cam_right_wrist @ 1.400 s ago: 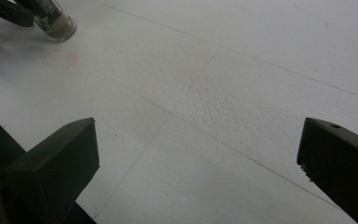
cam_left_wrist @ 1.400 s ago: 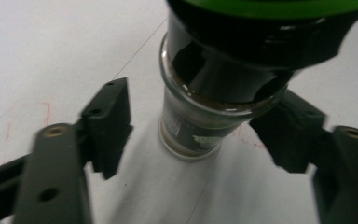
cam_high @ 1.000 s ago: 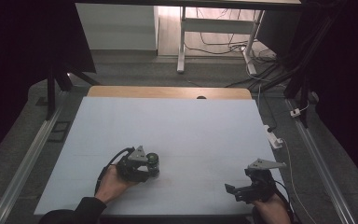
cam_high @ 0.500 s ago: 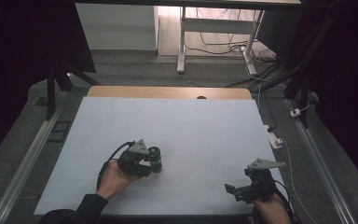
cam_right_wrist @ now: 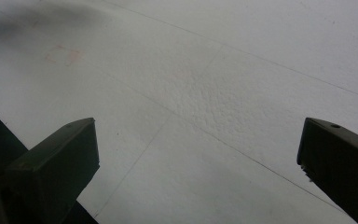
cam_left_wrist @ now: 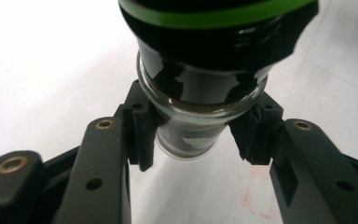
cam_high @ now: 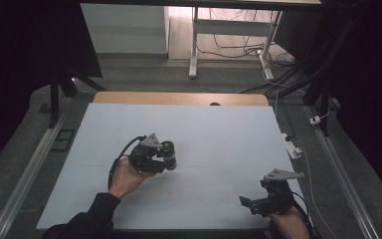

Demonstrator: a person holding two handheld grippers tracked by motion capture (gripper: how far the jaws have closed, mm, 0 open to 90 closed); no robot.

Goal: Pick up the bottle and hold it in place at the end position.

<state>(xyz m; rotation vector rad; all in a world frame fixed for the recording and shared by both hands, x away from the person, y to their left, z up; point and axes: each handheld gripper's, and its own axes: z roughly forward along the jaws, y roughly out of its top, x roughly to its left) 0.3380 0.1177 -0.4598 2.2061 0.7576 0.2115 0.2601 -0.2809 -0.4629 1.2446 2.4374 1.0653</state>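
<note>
While my right hand [cam_high: 289,222] rests at the near right corner of the white tabletop [cam_high: 219,129], my right gripper [cam_high: 252,204] hangs just above the surface there with its jaws spread wide and nothing between them. Through the right gripper view I look past the two dark jaws at bare white tabletop, faintly pebbled, crossed by thin straight lines and marked by a pale reddish square outline toward the upper left.

Farther in, left of the middle and nearer the front edge than the back one, my left hand [cam_high: 125,175] holds my left gripper [cam_high: 165,160] turned toward the right side. Its jaws are clamped on a small jar [cam_high: 168,153], which sits at their tips and lies roughly level, its lid end pointing away from my hand. In the left gripper view the black pads [cam_left_wrist: 142,135] press against both sides of the jar's [cam_left_wrist: 200,93] clear glass body just below a raised glass ring. The contents look dark, almost black, and the lid [cam_left_wrist: 214,14] is black with a bright green band around it. Whether the jar touches the tabletop I cannot tell from above; in the left gripper view white surface shows under it. A black cable [cam_high: 122,154] loops from the left gripper back toward my wrist.

Beyond that the tabletop runs bare to the far edge, where a strip of brown wood [cam_high: 179,98] shows along its back side.
</note>
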